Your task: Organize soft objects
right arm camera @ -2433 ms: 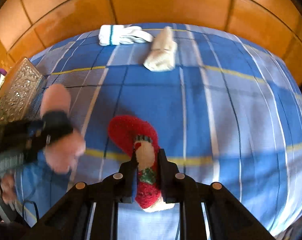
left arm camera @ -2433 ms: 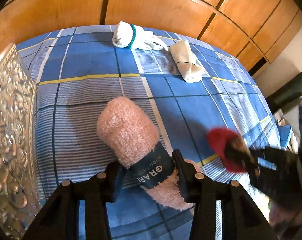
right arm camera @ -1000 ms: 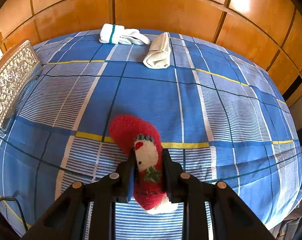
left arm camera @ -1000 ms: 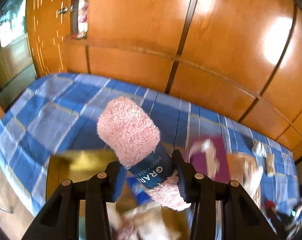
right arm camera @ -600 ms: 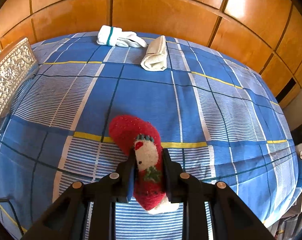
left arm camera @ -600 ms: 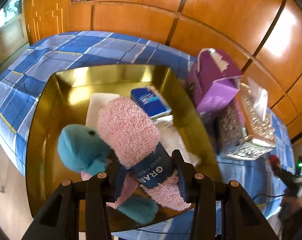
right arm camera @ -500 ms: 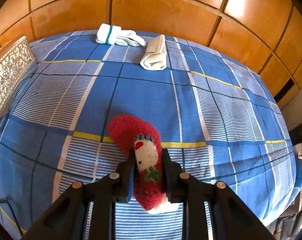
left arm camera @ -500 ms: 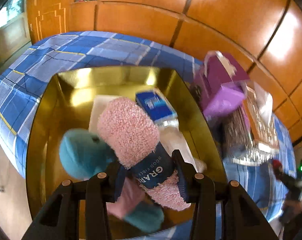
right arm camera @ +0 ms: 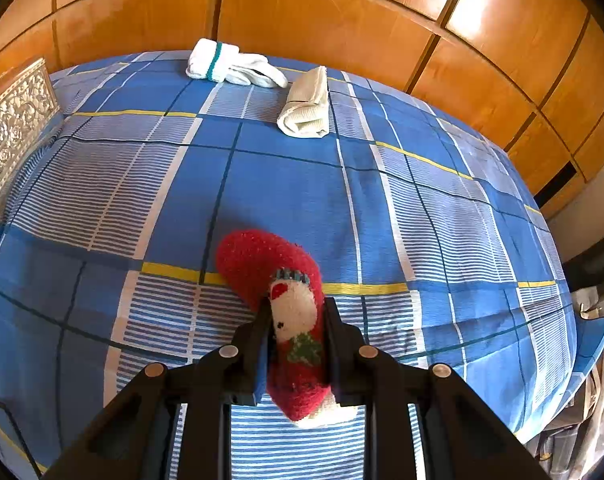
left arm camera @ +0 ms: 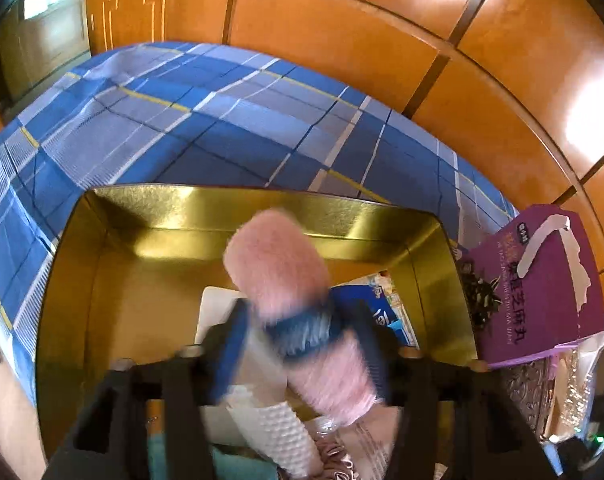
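In the left wrist view, we see the left gripper [left arm camera: 298, 344] at the lower centre of the frame, above the gold box [left arm camera: 262, 204]. Its jaws are opening: the fingers stand apart, with the pink fluffy sock roll [left arm camera: 278, 272] between them. The roll is blurred, and a gap shows between it and the left finger, so we read the grip as released. The roll sits over the box interior, above a white folded cloth [left arm camera: 278, 432] and a blue packet [left arm camera: 382, 312] lying inside. A purple carton [left arm camera: 542, 288] stands just beside the box at the right of the frame. The box rests on the blue plaid bedspread [left arm camera: 182, 128].

In the right wrist view, we see the right gripper [right arm camera: 298, 344] at the lower centre, its fingers clamped on the red Christmas sock [right arm camera: 270, 268]. At the top of the frame, a white sock pair [right arm camera: 230, 64] and a cream rolled towel [right arm camera: 306, 108] lie near each other on the bedspread. A silver embossed box [right arm camera: 10, 128] sits at the left edge.
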The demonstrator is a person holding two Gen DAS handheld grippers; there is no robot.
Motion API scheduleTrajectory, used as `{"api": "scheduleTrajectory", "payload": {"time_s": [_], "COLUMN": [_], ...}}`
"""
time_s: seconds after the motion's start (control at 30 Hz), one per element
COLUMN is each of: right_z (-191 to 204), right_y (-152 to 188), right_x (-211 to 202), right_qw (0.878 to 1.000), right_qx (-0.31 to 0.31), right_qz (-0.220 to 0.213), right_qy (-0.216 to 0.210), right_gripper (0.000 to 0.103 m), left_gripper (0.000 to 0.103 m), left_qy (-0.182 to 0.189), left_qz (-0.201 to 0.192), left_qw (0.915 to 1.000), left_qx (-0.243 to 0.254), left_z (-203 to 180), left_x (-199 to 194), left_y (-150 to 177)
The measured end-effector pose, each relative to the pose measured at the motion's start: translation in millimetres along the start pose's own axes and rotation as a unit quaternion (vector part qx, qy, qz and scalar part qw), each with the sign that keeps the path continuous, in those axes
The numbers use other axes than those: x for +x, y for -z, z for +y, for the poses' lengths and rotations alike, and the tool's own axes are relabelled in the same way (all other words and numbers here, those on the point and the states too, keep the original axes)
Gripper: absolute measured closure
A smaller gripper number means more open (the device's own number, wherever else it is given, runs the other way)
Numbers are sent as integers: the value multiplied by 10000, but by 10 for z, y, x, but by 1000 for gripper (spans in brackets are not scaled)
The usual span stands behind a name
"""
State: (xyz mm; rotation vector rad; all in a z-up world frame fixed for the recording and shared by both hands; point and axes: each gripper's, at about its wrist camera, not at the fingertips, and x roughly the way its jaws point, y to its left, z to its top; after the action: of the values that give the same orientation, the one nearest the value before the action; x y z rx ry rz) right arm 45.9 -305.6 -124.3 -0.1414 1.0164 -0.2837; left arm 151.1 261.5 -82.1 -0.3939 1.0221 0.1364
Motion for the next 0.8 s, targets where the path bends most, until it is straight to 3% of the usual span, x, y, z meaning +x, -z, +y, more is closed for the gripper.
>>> {"api": "scheduleTrajectory", "payload": {"time_s": [0.03,0.07,0.3,0.43,0.67,0.8], "right_z": [0,3,-33,-163,-8,239], "right_y": [-1,-1,-52,-177,-785,-1237], "right_x": [1,1,15,19,-171,-243], "right_qw": [10000,10000,9996,9953,9907,9828], "right_qx": [-13,-13,223,737,766,817], "right_qz": [1,1,126,256,78,155], "right_qy": [5,12,-82,-568,-1124,-1647], "right_gripper": [81,81,83,88,89,89], "left_gripper": [21,20,19,19,19,19], "left_qy": [-16,-24,-156,-287,-319,-233], "left_qz": [-35,-92,-520,-839,-1078,-1114], "left_qw": [10000,9999,9985,9957,9916,9909], "left_qx": [-60,-96,-52,266,639,725], "left_z": [17,25,92,58,-39,-94], "left_x": [-17,-52,-410,-655,-924,-1007], "left_y": [15,36,271,465,733,824]}}
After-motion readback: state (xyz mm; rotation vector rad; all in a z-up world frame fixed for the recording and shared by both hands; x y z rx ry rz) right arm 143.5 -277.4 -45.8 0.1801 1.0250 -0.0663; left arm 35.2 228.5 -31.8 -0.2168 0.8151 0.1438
